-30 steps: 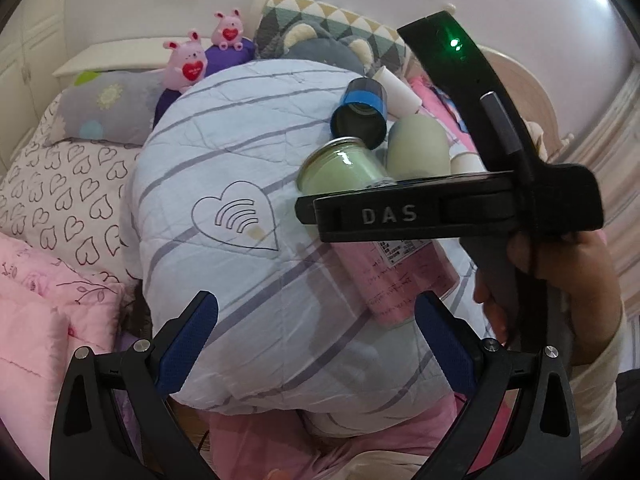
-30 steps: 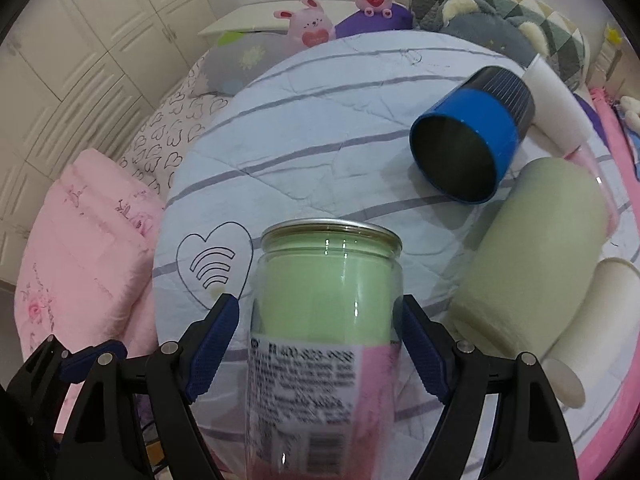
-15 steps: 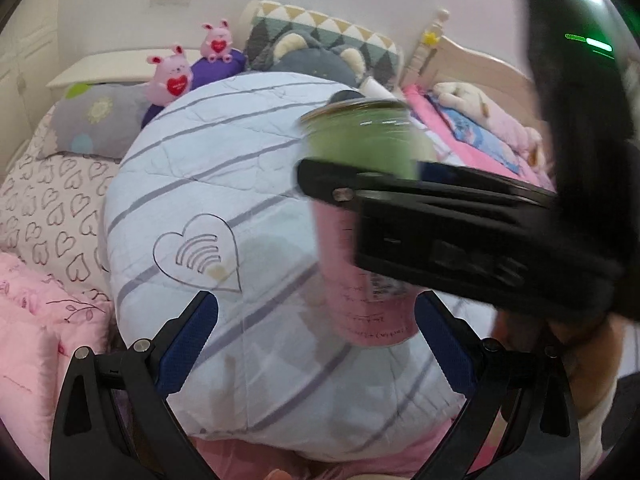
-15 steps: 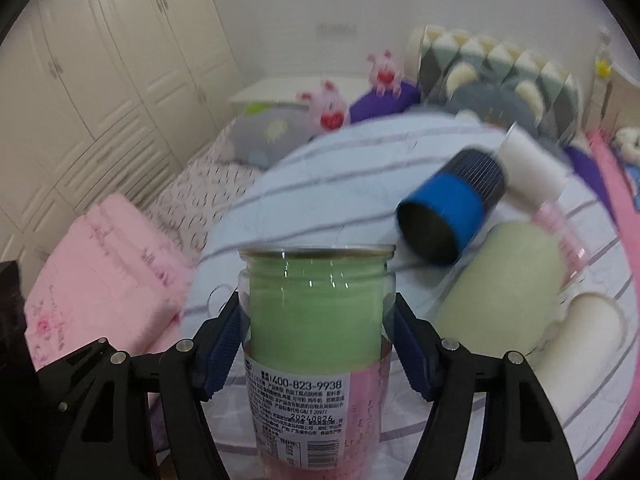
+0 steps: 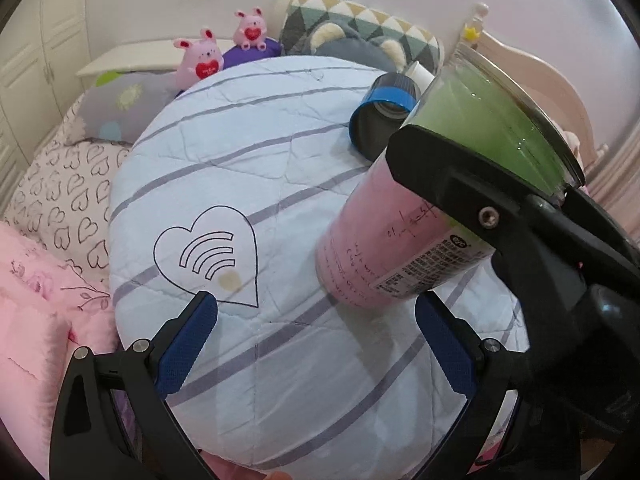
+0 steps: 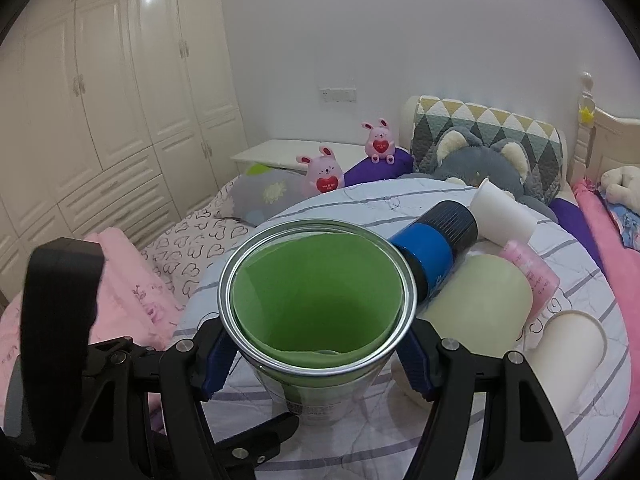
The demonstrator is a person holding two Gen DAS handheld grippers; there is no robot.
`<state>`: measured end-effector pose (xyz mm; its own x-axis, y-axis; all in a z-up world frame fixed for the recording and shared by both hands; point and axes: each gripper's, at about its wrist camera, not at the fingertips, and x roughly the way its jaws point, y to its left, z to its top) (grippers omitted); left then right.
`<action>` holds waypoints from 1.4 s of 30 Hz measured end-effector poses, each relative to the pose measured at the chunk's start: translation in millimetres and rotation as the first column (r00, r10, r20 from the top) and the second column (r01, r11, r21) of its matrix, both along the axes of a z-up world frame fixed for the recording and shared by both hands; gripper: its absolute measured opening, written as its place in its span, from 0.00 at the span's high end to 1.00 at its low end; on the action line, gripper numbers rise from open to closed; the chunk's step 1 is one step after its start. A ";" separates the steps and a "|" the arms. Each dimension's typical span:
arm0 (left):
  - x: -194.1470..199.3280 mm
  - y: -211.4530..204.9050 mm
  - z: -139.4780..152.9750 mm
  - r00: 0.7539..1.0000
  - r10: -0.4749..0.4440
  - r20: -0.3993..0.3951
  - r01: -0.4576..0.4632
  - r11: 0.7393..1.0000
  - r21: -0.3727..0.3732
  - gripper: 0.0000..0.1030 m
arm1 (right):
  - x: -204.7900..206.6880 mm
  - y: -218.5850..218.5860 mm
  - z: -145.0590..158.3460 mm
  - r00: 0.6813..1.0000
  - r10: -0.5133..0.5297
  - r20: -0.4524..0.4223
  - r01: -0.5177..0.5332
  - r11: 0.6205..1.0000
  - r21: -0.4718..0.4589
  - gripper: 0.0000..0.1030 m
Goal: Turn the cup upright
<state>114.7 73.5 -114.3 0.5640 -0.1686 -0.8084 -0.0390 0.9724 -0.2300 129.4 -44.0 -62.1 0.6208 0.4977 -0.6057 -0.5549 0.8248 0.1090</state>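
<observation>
A clear cup (image 6: 316,308) with a green and pink paper liner and a metal rim stands nearly upright, mouth up, on the round striped cushion (image 5: 240,184). My right gripper (image 6: 316,364) is shut on its sides. In the left wrist view the cup (image 5: 404,232) leans to the right, with the right gripper's black fingers across it. My left gripper (image 5: 316,344) is open and empty, low at the cushion's near edge, just short of the cup's base.
Several other cups lie on their sides behind it: a blue and black one (image 6: 436,248), a pale green one (image 6: 480,296), a white one (image 6: 500,212), a cream one (image 6: 572,348). Plush toys (image 6: 324,176), pillows and pink bedding (image 5: 32,300) surround the cushion.
The right gripper has lifted the cup from lying on the cushion and turned it mouth up, its base now on or near the cushion. The left gripper stayed open and drew closer.
</observation>
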 end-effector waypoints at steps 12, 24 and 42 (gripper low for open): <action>-16.7 0.7 14.0 0.995 0.034 0.089 -0.036 0.999 0.016 0.02 | -25.5 -8.5 12.2 0.996 -0.014 0.091 0.018 0.999 -0.043 0.20; -65.0 -43.2 51.0 0.950 0.037 0.311 -0.109 0.970 0.217 0.00 | -87.8 -64.0 38.8 0.949 -0.183 0.255 0.198 0.980 -0.035 0.20; -99.7 -87.7 77.0 0.914 -0.014 0.405 -0.097 0.963 0.252 0.00 | -128.9 -127.2 45.8 0.849 -0.410 0.333 0.433 0.901 0.006 0.20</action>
